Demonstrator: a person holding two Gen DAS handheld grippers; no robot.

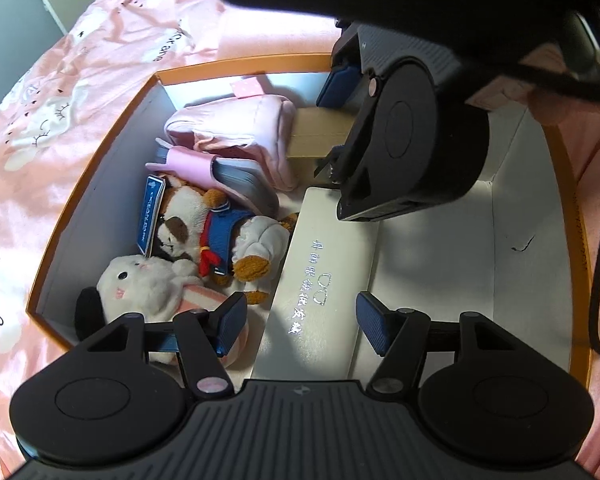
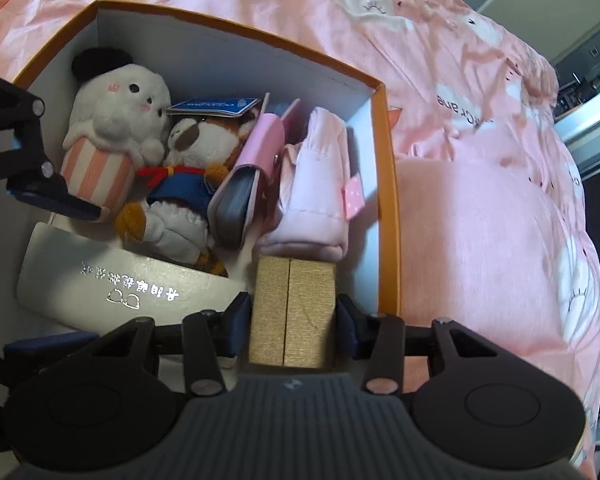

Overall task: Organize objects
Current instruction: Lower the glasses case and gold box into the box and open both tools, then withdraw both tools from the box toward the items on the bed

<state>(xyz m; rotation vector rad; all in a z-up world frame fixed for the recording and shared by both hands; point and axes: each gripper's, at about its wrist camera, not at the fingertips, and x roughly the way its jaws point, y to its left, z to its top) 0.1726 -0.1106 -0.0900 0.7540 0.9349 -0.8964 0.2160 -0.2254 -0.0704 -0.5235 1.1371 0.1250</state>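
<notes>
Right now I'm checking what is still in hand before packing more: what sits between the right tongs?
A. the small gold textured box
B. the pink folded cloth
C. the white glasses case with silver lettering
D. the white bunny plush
A: in the right wrist view the right tongs flank the small gold textured box, pads against its two sides, over the orange-rimmed cardboard box.

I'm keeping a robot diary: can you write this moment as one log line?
left gripper: open over white case | right gripper: gold box between pads | orange box: plush toys, pink pouch inside
</notes>
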